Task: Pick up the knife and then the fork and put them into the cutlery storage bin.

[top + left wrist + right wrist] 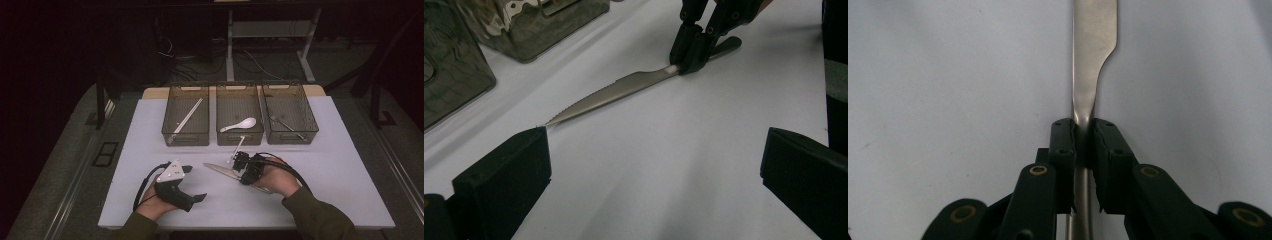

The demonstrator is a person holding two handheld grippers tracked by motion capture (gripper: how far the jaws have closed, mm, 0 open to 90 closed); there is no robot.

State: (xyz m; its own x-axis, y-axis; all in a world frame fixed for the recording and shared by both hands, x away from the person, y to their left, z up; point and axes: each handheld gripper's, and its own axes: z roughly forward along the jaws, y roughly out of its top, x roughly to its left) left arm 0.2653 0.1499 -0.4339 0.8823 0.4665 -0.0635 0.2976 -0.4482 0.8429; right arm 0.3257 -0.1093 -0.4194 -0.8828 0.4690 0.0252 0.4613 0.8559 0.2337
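On the white counter (320,195), in front of three clear bins (239,115), lies a serrated table knife (220,170) with its blade pointing toward the person's left. The right hand-held gripper (1083,131) pinches the knife at the neck where blade meets handle, its jaws narrowed onto the metal. The left hand-held gripper (656,172) rests on the counter near the blade tip, jaws wide apart with nothing between them.

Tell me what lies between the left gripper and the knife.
Nothing: in the left gripper view, bare white table runs from the open left gripper to the knife.
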